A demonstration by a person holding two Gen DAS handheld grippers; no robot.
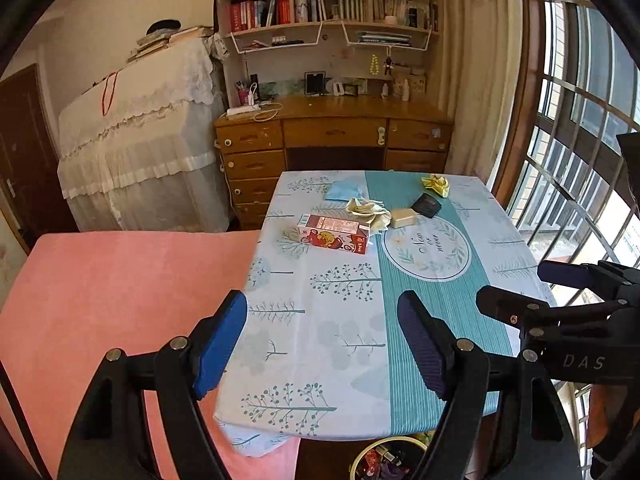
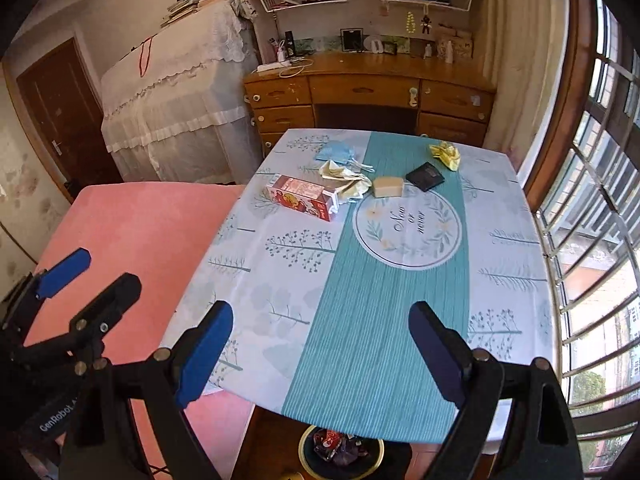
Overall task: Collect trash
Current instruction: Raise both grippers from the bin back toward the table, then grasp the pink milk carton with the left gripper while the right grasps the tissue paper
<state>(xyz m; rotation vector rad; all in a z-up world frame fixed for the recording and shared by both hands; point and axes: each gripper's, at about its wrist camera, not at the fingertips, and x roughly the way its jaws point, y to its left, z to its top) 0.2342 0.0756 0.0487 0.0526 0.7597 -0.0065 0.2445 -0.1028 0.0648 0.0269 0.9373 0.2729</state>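
- Jaws of the left gripper [image 1: 322, 344] and right gripper [image 2: 320, 356] are spread wide; nothing is held.
- Trash is seen on the tabletop [image 2: 380, 320] toward 12 o'clock: red carton [image 2: 303, 197], crumpled tissue [image 2: 347, 181], yellow wrapper [image 2: 445, 153], blue mask [image 2: 334, 151].
- Bin [image 2: 342, 454] at 6 o'clock below the edge already contains wrappers.
- Collection is judged partly done at most; four pieces are left.

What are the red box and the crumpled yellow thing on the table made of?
The red box looks like printed cardboard, slightly glossy: it has sharp folded edges and a cartoon picture, like a drink carton. The crumpled yellow thing looks like thin paper or a wrapper, since it holds many small creases; which one, I cannot tell. Both lie on a printed tablecloth that looks like smooth fabric or plastic.
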